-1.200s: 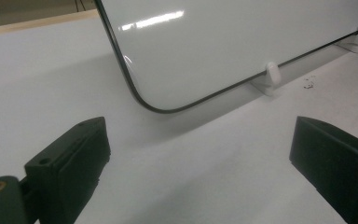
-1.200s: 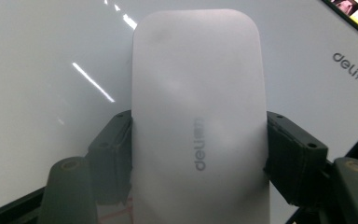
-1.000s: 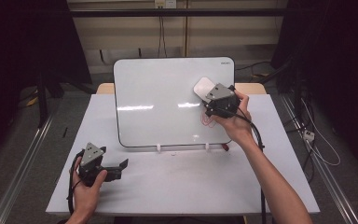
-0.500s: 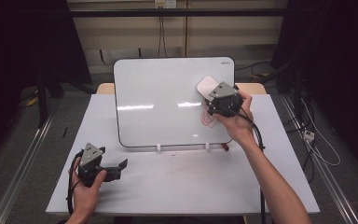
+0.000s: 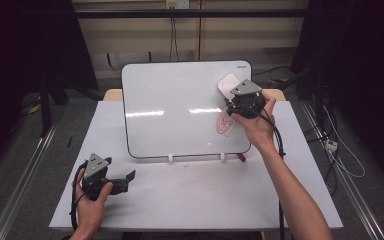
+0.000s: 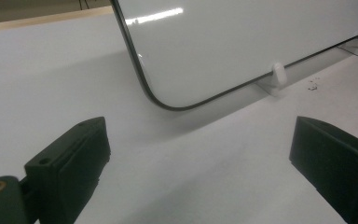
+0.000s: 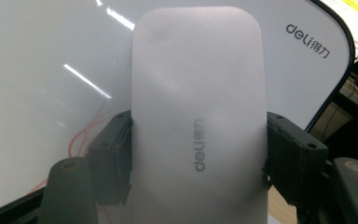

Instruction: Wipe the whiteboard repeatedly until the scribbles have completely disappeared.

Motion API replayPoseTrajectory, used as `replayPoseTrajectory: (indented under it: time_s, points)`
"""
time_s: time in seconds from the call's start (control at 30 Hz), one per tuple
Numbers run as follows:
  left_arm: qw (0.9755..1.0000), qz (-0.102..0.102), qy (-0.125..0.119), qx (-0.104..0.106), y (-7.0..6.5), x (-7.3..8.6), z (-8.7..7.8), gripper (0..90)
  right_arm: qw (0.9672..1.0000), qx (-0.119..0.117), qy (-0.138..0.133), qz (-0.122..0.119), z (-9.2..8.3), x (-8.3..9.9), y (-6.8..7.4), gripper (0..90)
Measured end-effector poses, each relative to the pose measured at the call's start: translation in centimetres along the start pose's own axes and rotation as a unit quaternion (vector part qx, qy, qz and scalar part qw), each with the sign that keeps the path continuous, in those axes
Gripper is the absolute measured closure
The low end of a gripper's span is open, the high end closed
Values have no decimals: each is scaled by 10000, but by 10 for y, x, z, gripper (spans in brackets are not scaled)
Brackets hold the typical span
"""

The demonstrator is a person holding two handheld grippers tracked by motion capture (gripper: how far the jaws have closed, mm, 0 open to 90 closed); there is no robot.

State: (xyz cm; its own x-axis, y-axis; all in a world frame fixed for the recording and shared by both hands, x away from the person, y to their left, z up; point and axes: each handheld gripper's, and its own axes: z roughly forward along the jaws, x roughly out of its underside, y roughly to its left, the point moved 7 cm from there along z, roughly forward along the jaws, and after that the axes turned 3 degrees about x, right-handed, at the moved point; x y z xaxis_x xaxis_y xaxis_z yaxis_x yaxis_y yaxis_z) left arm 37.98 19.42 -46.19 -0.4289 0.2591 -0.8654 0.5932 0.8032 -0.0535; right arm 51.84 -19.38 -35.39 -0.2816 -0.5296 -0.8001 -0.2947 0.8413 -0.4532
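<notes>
Right tongs [image 5: 235, 95] pinch eraser [image 5: 226, 85] against whiteboard [image 5: 175, 110]; left tongs [image 5: 125, 180] spread over white table [image 5: 205, 200].

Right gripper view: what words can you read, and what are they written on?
"deli" with two Chinese characters after it: printed in grey on the white eraser that the right gripper clamps.
"deli" with the same two characters: on the corner of the whiteboard.
Whiteboard's corner logo in the high view: too small to read.

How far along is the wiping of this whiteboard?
Done: the eraser is clamped in the right gripper and held against the whiteboard. In hand: it sits just above the red scribble. Left: the scribble looks unerased. The left gripper rests open on the table.
</notes>
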Motion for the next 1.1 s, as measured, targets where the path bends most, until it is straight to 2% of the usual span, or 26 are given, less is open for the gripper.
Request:
replayPoseTrajectory:
  time_s: [0.17,0.27,0.47,0.63,0.93,1.1]
  points:
    - [10000,18,8,11,-1,0,1,46,10000,46,-38,-7,0,1,1,316]
    - [10000,42,20,12,-2,-1,1,46,9999,32,-34,-144,-1,3,5,316]
    - [10000,54,28,12,-3,-1,2,47,9997,-3,-31,-231,-1,4,11,316]
    - [10000,63,36,26,-3,-1,4,47,9992,-67,-41,-379,0,3,20,316]
    - [9999,97,36,57,-6,-1,6,47,9988,-141,-114,-453,0,2,32,316]
    - [9999,101,49,60,-6,-2,6,47,9971,-298,-153,-687,0,0,47,316]
